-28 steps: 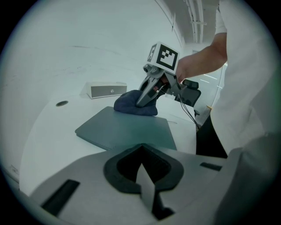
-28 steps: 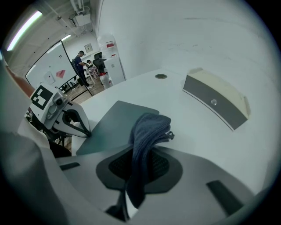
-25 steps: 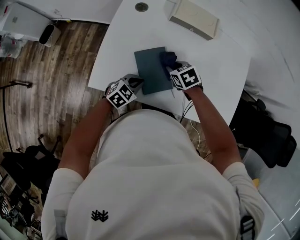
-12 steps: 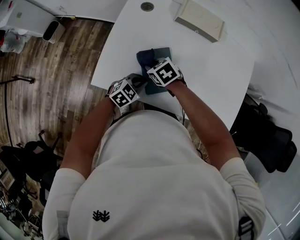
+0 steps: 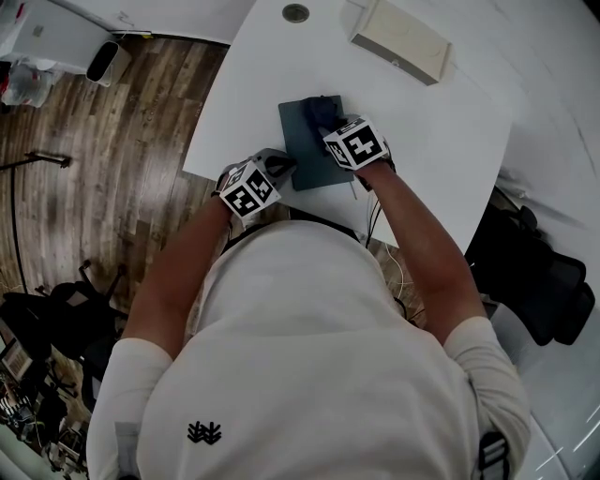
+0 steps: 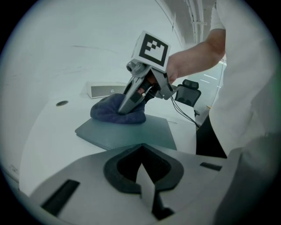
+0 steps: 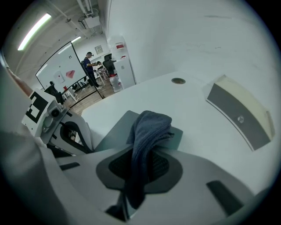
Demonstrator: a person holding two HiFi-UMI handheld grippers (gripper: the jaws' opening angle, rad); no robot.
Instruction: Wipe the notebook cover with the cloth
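Observation:
A dark teal notebook [image 5: 305, 150] lies flat on the white table [image 5: 431, 122], near its front edge. A dark blue cloth [image 5: 322, 112] rests on the notebook's far right part. My right gripper [image 5: 330, 124] is shut on the cloth and presses it onto the cover. The right gripper view shows the cloth [image 7: 149, 125] hanging from between its jaws over the notebook [image 7: 115, 132]. My left gripper [image 5: 281, 166] is shut, with its tips at the notebook's near left corner. Ahead of it in the left gripper view are the notebook [image 6: 131, 134], the cloth [image 6: 112, 112] and the right gripper [image 6: 125, 107].
A flat beige box [image 5: 398, 39] lies at the table's far side, with a round grommet [image 5: 295, 13] to its left. Wooden floor [image 5: 112, 159] lies past the table's left edge. Cables [image 5: 377, 217] hang at the front edge. A black chair [image 5: 544, 272] stands at the right.
My right gripper swept the cloth to the notebook's left side, then back to the right. The left gripper stayed at the near left corner.

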